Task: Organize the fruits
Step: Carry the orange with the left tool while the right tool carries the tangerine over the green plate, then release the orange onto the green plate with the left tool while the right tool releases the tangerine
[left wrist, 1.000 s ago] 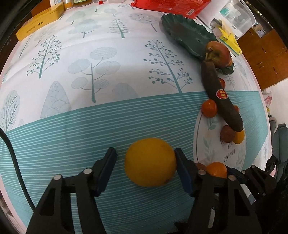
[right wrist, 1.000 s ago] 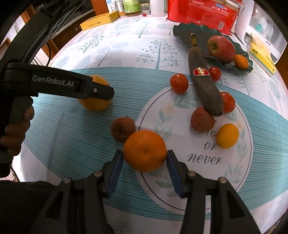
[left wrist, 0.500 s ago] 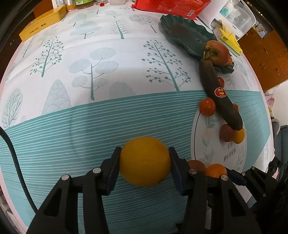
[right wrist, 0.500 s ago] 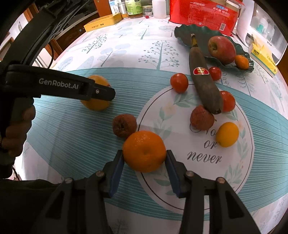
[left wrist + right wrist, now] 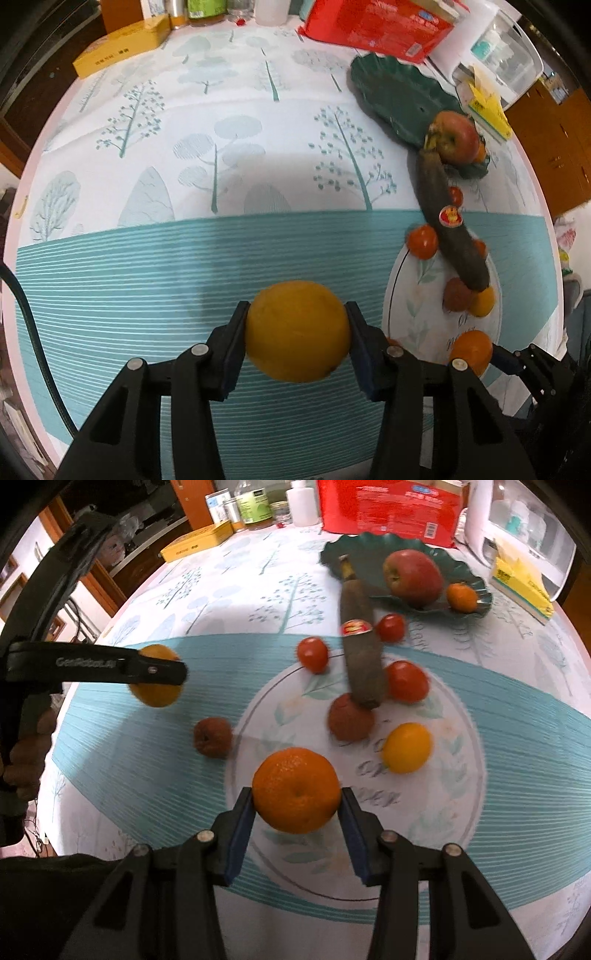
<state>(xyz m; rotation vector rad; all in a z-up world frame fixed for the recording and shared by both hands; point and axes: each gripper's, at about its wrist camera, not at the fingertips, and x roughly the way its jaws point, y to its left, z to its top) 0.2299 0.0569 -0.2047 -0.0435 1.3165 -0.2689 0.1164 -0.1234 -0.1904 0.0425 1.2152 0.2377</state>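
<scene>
Dim, warm indoor light; strong fisheye bending with black corners; right wrist view motion-blurred; daylight glare at 9 o'clock.

Table covering: tablecloth [image 5: 229, 155], white with pale tree print, teal striped band, round leaf motif with lettering. Far edge: red carton [image 5: 388, 509], touching or just behind it a white appliance [image 5: 476, 520]. Yellow flat box [image 5: 122, 55] at far left corner. Jars and bottles [image 5: 255, 507] clustered beside it. Yellow packet [image 5: 521, 583] at right, near a clear plastic container [image 5: 513, 55].
</scene>
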